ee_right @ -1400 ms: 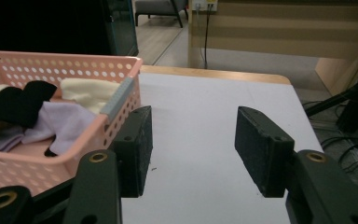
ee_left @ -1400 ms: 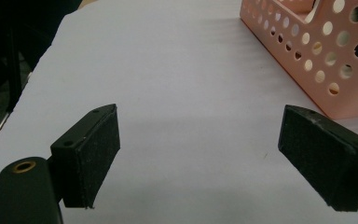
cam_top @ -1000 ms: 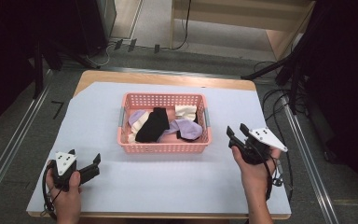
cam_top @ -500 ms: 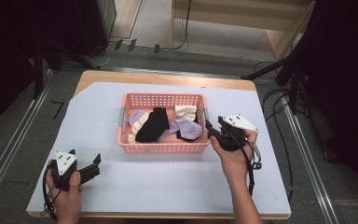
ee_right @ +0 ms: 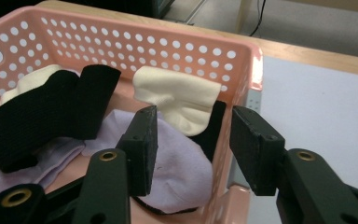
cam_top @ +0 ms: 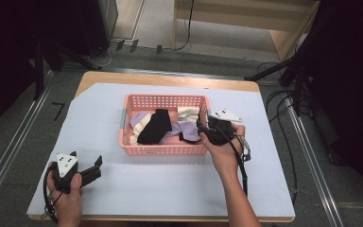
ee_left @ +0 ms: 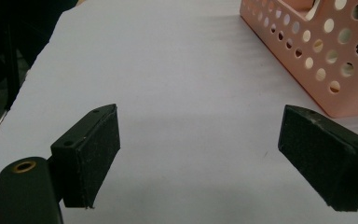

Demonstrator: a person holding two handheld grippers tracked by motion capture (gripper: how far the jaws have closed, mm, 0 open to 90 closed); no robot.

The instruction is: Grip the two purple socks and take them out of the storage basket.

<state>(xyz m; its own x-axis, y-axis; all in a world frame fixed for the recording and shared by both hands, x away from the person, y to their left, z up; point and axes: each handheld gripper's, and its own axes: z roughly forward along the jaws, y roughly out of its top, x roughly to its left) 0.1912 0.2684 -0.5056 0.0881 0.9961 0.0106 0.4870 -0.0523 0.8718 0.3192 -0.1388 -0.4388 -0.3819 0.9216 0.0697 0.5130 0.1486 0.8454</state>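
A pink perforated basket [cam_top: 163, 150] stands mid-table with a black sock [cam_top: 153, 127], a lilac sock [cam_top: 186, 127] and a cream sock [cam_top: 187, 112] inside. My right gripper [cam_top: 202, 127] hovers at the basket's right wall. In the right gripper view its jaws [ee_right: 193, 116] are apart and have just been closing; one is over the lilac sock [ee_right: 177, 163], the other by the rim, with the cream sock's [ee_right: 177, 93] tip and the wall between them, untouched. My left gripper [cam_top: 86, 160] rests near the front left edge, and its jaws [ee_left: 200, 140] stand wide with bare sheet between them.
A white sheet [cam_top: 170, 189] covers the wooden table. The basket's corner [ee_left: 326, 56] shows to the right of the left gripper. Cables [cam_top: 283, 101] and dark stands lie on the floor around the table, and a metal rail [cam_top: 312, 156] runs along its right side.
My right hand has moved left from the table's right side to the basket's right wall. Its jaws now reach over the rim. The left hand has stayed put.
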